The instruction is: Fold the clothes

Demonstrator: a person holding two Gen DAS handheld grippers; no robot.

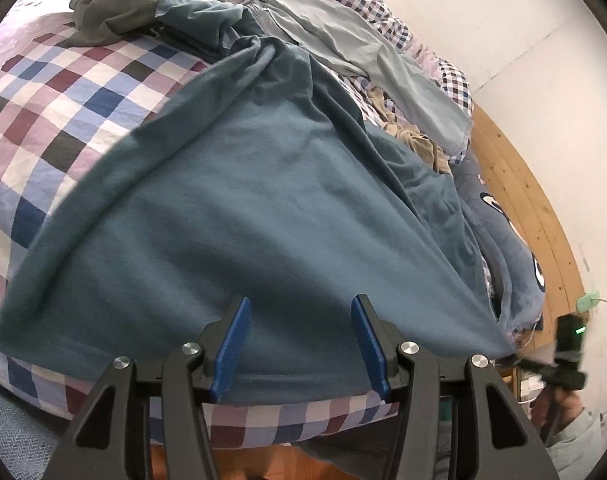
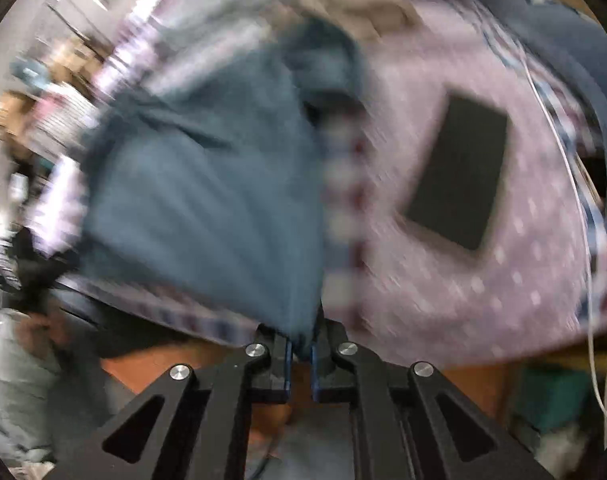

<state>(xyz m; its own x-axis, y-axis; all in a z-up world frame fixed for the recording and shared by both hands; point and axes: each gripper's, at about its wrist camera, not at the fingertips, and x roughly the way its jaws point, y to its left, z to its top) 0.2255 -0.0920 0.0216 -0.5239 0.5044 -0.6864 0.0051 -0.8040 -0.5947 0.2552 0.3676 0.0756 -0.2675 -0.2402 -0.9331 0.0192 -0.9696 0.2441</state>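
A teal shirt point(image 1: 239, 200) lies spread over the near edge of the checked bedspread point(image 1: 75, 92), its hem toward the near side. The right gripper point(image 2: 301, 354) is clenched on a bunched corner of it, and that view is smeared with motion. The left gripper point(image 1: 301, 346) hangs with fingers parted above the hem, grasping nothing. It looks like the spreading or straightening step; the left would need a hold on the opposite corner. Grey garments point(image 1: 335, 36) lie at the far side.
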